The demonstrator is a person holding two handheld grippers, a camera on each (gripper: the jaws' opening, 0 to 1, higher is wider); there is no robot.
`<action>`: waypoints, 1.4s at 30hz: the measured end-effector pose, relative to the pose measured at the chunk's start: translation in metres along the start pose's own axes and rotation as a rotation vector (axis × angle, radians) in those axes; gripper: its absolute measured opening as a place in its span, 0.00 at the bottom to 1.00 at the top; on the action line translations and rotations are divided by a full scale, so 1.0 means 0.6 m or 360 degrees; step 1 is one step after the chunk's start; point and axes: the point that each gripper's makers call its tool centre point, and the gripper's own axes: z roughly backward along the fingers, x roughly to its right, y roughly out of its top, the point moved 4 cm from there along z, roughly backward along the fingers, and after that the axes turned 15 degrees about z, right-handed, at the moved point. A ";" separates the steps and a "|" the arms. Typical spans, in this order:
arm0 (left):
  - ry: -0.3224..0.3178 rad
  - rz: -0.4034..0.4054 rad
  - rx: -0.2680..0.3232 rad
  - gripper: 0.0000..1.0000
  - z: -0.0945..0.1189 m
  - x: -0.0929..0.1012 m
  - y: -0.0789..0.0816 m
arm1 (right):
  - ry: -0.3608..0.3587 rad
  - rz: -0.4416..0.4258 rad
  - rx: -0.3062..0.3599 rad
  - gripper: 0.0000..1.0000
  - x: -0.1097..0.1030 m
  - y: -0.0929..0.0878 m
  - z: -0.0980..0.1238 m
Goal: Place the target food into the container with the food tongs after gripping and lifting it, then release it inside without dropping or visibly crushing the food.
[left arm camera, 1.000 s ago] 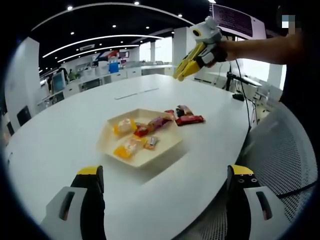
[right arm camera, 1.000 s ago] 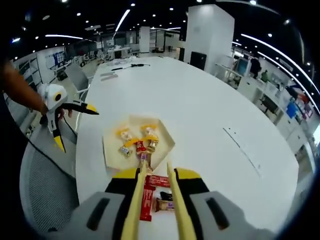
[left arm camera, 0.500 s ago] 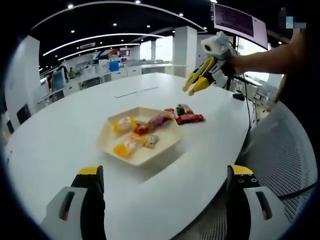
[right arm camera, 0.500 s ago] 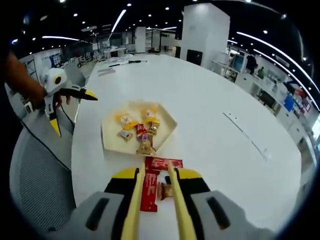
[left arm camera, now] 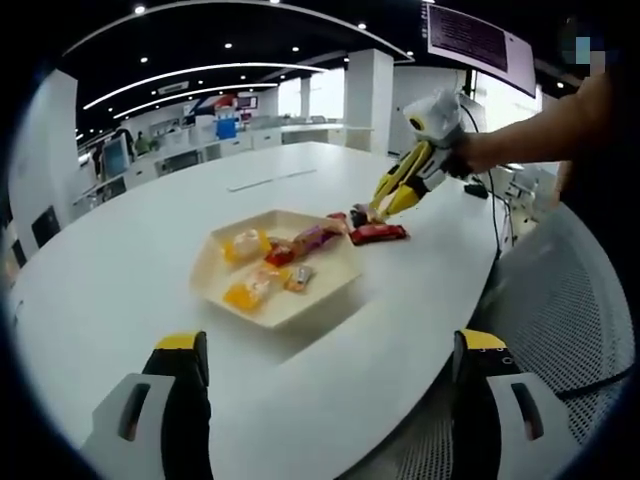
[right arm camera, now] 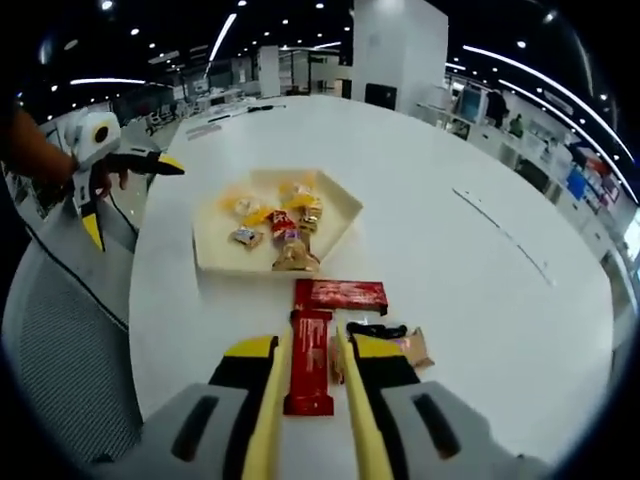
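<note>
A beige hexagonal tray (left arm camera: 330, 290) (right arm camera: 340, 215) holding several wrapped snacks sits on the white table. Just outside its rim lie two red bars and a brown wrapped snack (right arm camera: 405, 347). In the right gripper view, one red bar (right arm camera: 309, 385) lies lengthwise between the yellow tong arms of my right gripper (right arm camera: 311, 335), whose tips stand apart on either side of it. The other red bar (right arm camera: 340, 295) lies crosswise beyond it. From the left gripper view, the right gripper (left arm camera: 385, 207) hovers low over the red bars (left arm camera: 378, 233). My left gripper (left arm camera: 332, 342) (right arm camera: 135, 200) is wide open and holds nothing.
A grey mesh chair (left arm camera: 570, 300) (right arm camera: 55, 330) stands at the table's near edge beside the person's arm (left arm camera: 530, 95). The round white table (left arm camera: 120, 260) stretches far beyond the tray. Office desks and pillars fill the background.
The right gripper came down from above the table to the red bars beside the tray, so the bars now lie between its tong arms. The left gripper stayed put.
</note>
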 end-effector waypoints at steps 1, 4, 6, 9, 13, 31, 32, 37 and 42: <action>-0.0001 -0.0001 -0.0002 0.98 0.000 0.000 0.000 | -0.0004 0.0005 -0.0004 0.27 -0.001 -0.001 -0.002; -0.0002 0.0000 -0.0005 0.98 0.000 -0.001 -0.001 | 0.0005 -0.0005 -0.0013 0.27 -0.002 -0.004 -0.010; 0.0000 0.0001 -0.0005 0.98 0.000 -0.001 -0.001 | 0.0014 -0.0004 -0.0023 0.27 -0.004 -0.005 -0.015; 0.0000 0.0007 -0.0002 0.98 0.000 -0.001 -0.001 | 0.0020 0.0008 -0.0042 0.27 -0.005 -0.005 -0.020; 0.0001 0.0011 0.0004 0.98 0.000 -0.001 0.001 | 0.0010 0.0089 -0.0118 0.27 -0.004 -0.014 -0.029; 0.0005 0.0024 0.0012 0.97 0.002 -0.003 0.002 | 0.0060 0.0008 -0.0181 0.23 -0.011 -0.015 -0.032; 0.0004 0.0025 0.0015 0.97 0.002 -0.002 0.003 | 0.0072 -0.0005 -0.0175 0.23 -0.012 -0.013 -0.030; 0.0007 0.0021 0.0018 0.97 0.002 -0.003 0.003 | 0.0074 -0.0010 -0.0171 0.23 -0.005 -0.011 -0.019; 0.0009 0.0019 0.0018 0.97 0.002 -0.004 0.003 | 0.0079 0.0003 -0.0176 0.23 0.001 -0.001 -0.005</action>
